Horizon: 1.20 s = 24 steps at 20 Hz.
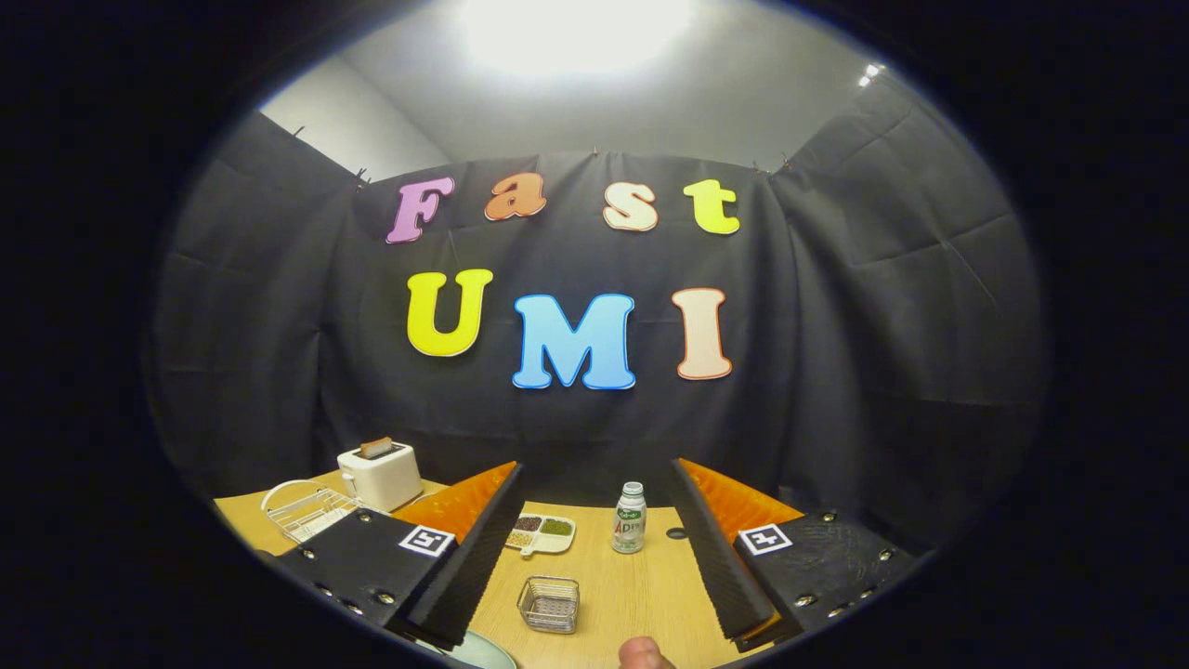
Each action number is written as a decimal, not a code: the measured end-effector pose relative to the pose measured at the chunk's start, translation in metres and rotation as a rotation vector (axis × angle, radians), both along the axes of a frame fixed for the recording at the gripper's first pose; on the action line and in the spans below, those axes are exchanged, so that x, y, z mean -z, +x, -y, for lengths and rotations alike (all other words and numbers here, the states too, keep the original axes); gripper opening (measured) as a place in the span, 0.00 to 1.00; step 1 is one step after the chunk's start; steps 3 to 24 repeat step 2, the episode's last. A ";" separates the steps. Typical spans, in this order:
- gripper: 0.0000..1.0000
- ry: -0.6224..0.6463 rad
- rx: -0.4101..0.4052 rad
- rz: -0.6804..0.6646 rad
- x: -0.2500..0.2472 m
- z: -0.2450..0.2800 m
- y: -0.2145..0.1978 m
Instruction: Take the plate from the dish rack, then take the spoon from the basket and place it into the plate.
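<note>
Dish rack [307, 509]: white wire rack on the table's far left, at about ten o'clock from the gripper, partly hidden behind the left finger's mount. Whether anything stands in it cannot be told.
Toaster [379, 474]: white, just beyond the rack at about eleven o'clock, with a brown slice standing up out of its slot.
Plate [483, 652]: a pale rim shows at the near edge of the table, just under the left finger's tip, at about seven o'clock from the midpoint between the fingers.
Divided tray [541, 532]: small white dish with dark, green and tan fillings, beyond the fingers, close to the left finger's inner face.
Basket [549, 604]: small wire-mesh basket on the table between the fingers, nearer the left one; whether the spoon is inside cannot be told.
Gripper [594, 557]: fingers spread wide apart, holding nothing, pointing level across the table toward the black cloth wall.
Bottle [629, 518]: small, white-capped, upright at twelve o'clock, beyond the basket.
Dark spot [677, 533]: small round mark on the table just right of the bottle.
Fingertip [643, 654]: a person's fingertip at six o'clock, at the near edge.
Table [632, 595]: bare wood between basket and right finger; far edge meets the wall.
</note>
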<state>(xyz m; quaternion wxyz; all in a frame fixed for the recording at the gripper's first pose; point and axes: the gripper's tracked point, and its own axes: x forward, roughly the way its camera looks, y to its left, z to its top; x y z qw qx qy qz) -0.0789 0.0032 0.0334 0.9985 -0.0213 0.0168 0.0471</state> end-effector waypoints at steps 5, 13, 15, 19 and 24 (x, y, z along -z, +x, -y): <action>0.96 0.013 0.006 0.001 0.003 0.007 0.005; 0.96 0.013 0.006 0.001 0.003 0.007 0.005; 0.96 0.013 0.006 0.001 0.003 0.007 0.005; 0.96 0.013 0.006 0.001 0.003 0.007 0.005; 0.96 0.013 0.006 0.001 0.003 0.007 0.005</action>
